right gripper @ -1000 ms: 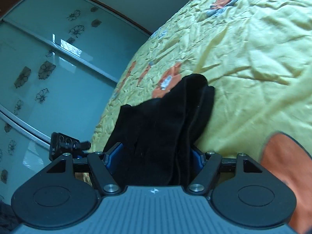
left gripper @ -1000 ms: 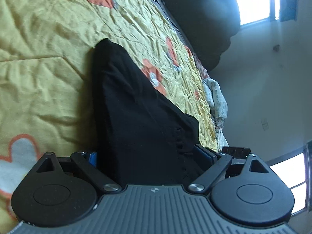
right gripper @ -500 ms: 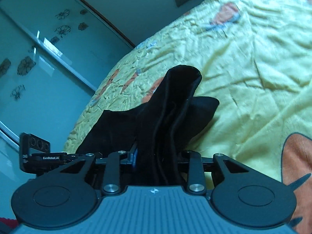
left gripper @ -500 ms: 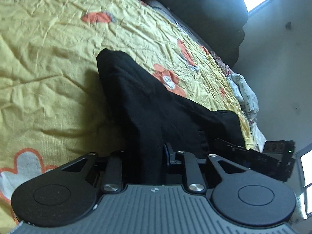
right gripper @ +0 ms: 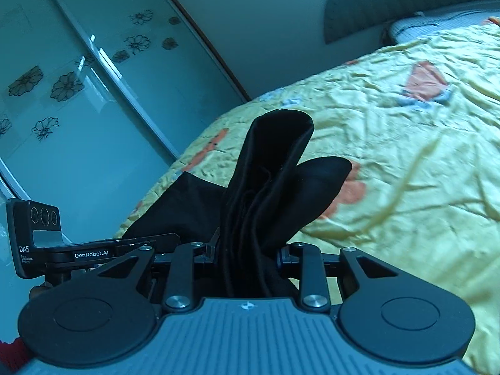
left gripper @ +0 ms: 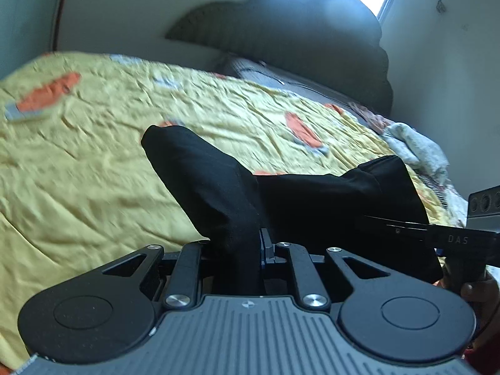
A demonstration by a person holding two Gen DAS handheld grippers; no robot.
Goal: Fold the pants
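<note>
The black pants point(left gripper: 218, 187) are held up off the yellow flowered bedspread point(left gripper: 78, 172). My left gripper point(left gripper: 240, 250) is shut on one end of the pants, the cloth bunched between its jaws. My right gripper point(right gripper: 247, 250) is shut on the other end of the pants point(right gripper: 268, 181), with several folded layers standing up between the jaws. The right gripper also shows in the left wrist view point(left gripper: 437, 234) at the right edge, and the left gripper shows in the right wrist view point(right gripper: 93, 250) at the left. The fingertips are hidden by cloth.
A dark headboard and pillows point(left gripper: 297, 31) stand at the far end of the bed. A pale crumpled cloth point(left gripper: 418, 147) lies at the bed's right edge. Glass wardrobe doors with flower prints point(right gripper: 78, 78) run along the left of the bed.
Both grippers closed from open onto the pants and lifted them. The views tilted up toward the headboard and wardrobe, and the cloth now stands up in folds.
</note>
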